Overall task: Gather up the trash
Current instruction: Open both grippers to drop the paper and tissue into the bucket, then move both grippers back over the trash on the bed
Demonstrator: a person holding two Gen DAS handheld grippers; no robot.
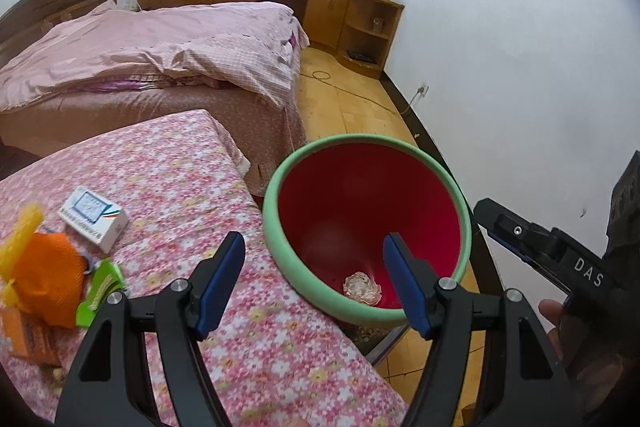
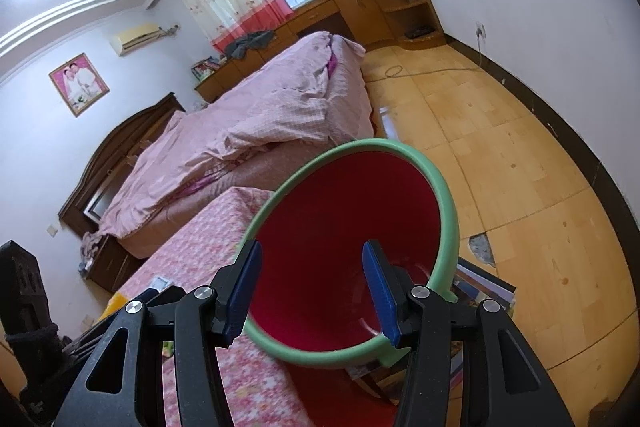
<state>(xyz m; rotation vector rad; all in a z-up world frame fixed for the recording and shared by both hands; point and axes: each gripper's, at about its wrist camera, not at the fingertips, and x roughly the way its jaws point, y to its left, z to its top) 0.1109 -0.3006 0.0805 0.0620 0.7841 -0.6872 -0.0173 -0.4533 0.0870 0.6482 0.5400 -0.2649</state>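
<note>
Crumpled paper wad (image 1: 362,288) inside red bin (image 1: 362,147), below empty, parted left gripper (image 1: 314,281).

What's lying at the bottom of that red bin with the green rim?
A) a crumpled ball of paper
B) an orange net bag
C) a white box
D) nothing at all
A: in the left wrist view a crumpled ball of paper lies on the floor of the red bin; the white box and orange net bag are on the flowered cloth beside it.
</note>
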